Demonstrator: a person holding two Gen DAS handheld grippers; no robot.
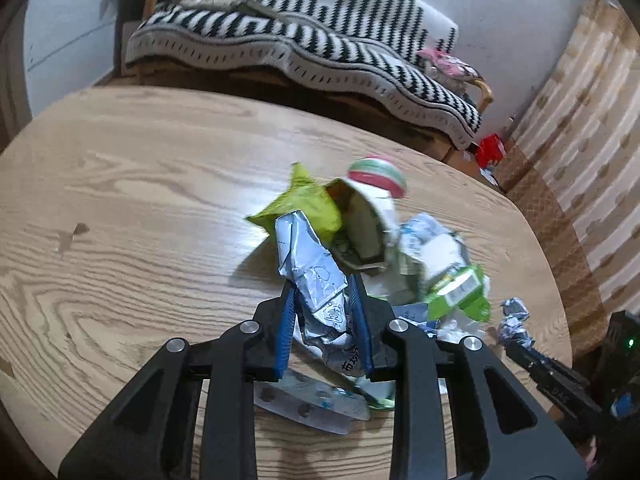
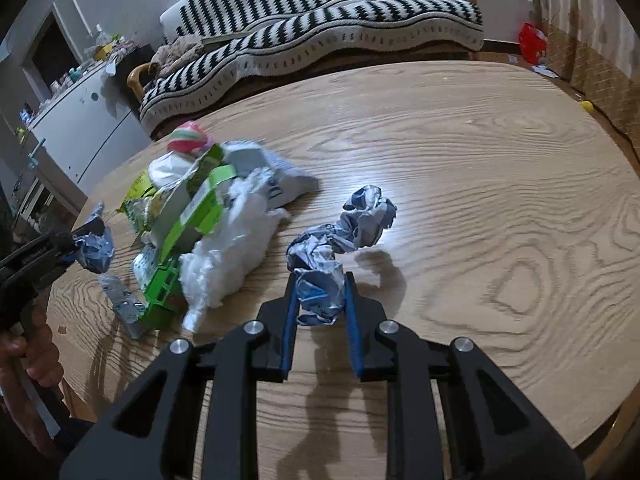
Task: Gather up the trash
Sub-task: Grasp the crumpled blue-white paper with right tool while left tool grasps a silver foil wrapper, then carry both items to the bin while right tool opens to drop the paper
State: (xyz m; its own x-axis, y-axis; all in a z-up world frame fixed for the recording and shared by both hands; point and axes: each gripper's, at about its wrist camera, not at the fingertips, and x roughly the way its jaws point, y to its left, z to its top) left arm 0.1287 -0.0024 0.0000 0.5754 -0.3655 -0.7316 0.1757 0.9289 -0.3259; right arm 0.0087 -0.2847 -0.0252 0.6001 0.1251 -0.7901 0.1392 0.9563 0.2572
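Clamped in the left gripper (image 1: 324, 300) is a crumpled blue-white wrapper (image 1: 316, 280), at the trash pile (image 1: 400, 240); the right gripper (image 2: 320, 292) grips a crumpled wrapper wad (image 2: 340, 236) beside it. Gathering looks underway; next, each piece probably needs carrying to the heap. Everything sits on a wooden table (image 2: 500, 200) before a striped sofa (image 2: 320, 24).

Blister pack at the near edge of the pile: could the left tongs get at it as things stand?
Probably not yet. The left tongs are shut on a crumpled silver wrapper, which hangs over the blister pack lying flat on the table beneath them.
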